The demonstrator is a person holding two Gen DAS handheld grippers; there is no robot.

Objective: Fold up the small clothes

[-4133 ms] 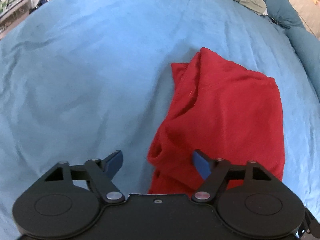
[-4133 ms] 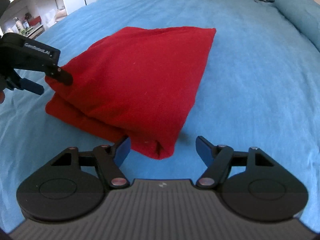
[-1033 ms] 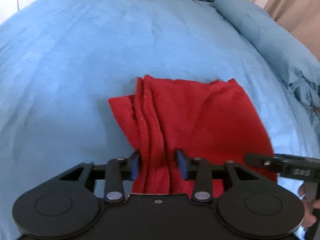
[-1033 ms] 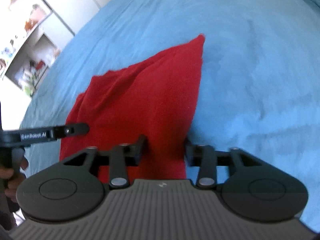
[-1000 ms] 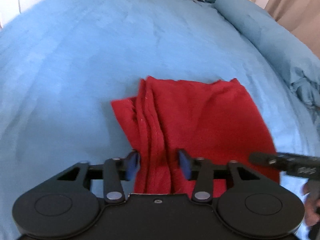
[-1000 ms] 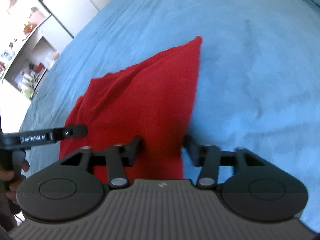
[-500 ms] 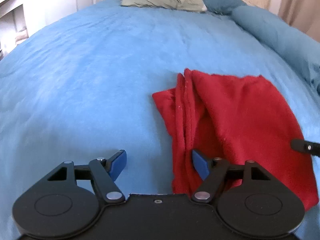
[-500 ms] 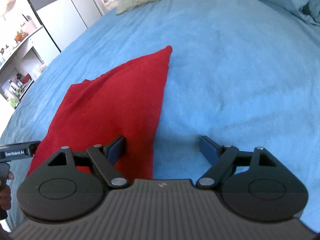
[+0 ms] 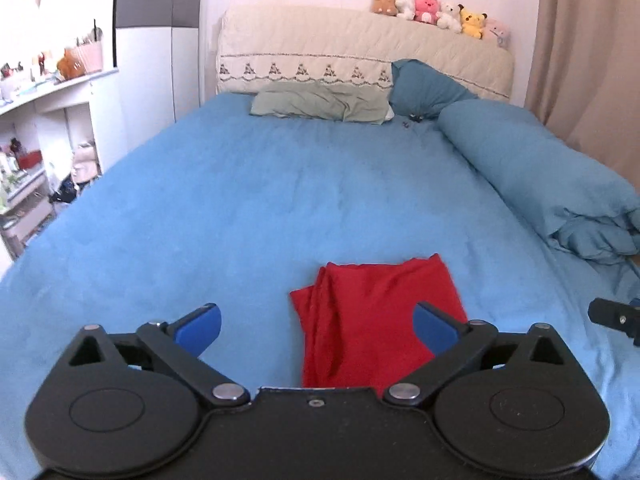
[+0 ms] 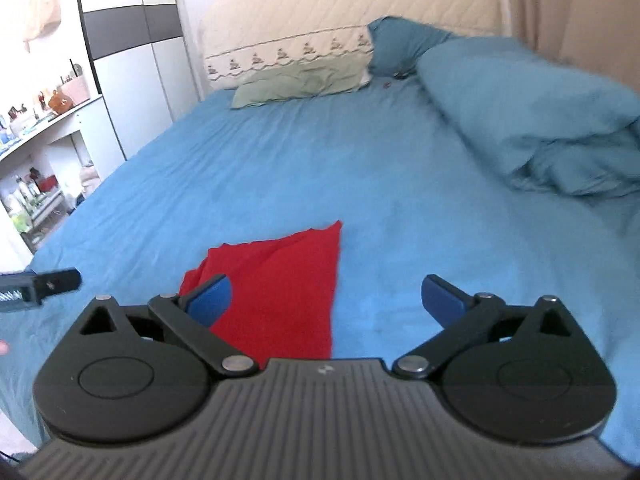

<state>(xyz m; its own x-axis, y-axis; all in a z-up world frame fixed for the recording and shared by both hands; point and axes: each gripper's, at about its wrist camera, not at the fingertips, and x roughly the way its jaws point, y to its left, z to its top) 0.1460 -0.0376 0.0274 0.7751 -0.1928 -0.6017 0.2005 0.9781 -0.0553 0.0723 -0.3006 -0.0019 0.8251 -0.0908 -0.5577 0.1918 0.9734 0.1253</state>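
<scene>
Both claws, the left claw (image 9: 316, 326) and the right claw (image 10: 326, 294), have let go and are opening wide, with nothing pinched. They have lifted away. Low in the frame, the red cloth (image 9: 376, 320) lies folded on the blue bed (image 9: 280, 200). That fold looks done.

Two fisheye views, each looking forward and slightly down over its own gripper body along a blue bed (image 9: 248, 200) toward the headboard (image 9: 360, 52) at top. Both share the folded red cloth (image 9: 376, 320) at lower centre, seen from above and near. The right view sits further right, cloth (image 10: 280, 292) left of centre.
</scene>
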